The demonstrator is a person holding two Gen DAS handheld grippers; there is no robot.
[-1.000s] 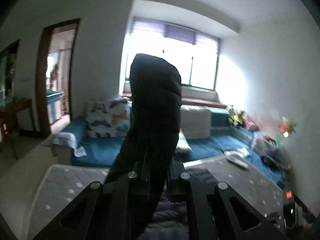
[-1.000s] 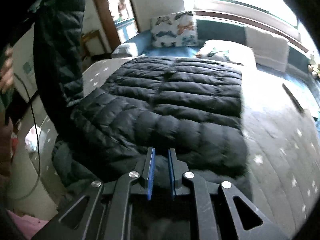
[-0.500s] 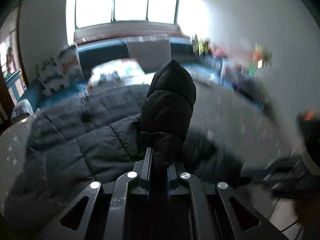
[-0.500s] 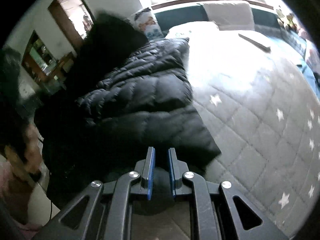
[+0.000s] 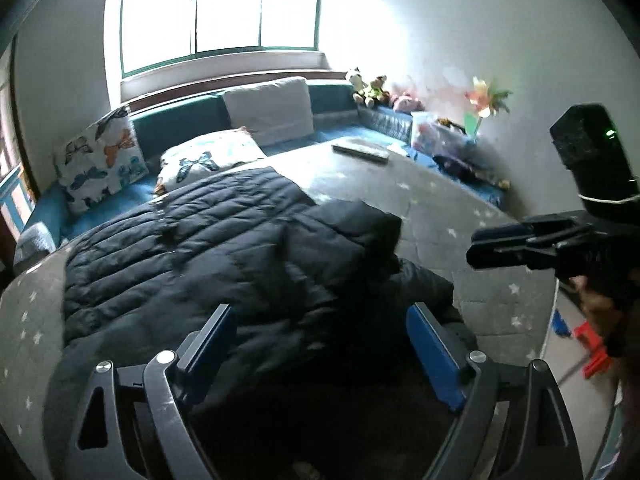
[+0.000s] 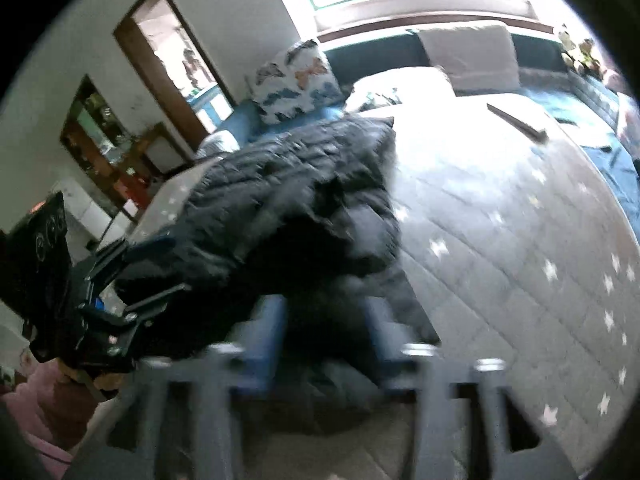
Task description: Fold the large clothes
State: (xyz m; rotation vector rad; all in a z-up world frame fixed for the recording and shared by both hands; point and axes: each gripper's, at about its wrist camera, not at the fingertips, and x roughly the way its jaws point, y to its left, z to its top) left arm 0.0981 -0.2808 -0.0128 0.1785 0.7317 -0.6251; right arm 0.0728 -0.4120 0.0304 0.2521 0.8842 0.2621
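The black jacket (image 5: 192, 248) lies spread on the grey star-print quilt (image 5: 436, 216), its body flat toward the pillows (image 5: 208, 160) and a sleeve (image 5: 360, 236) folded over onto it, bunched near the close edge. A second ago the left gripper (image 5: 320, 344) held that sleeve up in the air with its jaws pinched on it; half a second ago it had brought the sleeve down over the jacket, still clamped. Now the jaws have just been opening and stand wide apart, the blue pads (image 5: 432, 356) clear of the fabric, with the dark padding lying below and between them but not gripped. The right gripper (image 6: 324, 340) was shut before, at the jacket's near hem; its jaws too have just been opening and stand parted, blurred, over the jacket's near edge, and nothing looks pinched in them. In the left view the right gripper shows off to the right above the quilt. The view has swung from the window wall downward to the bed.
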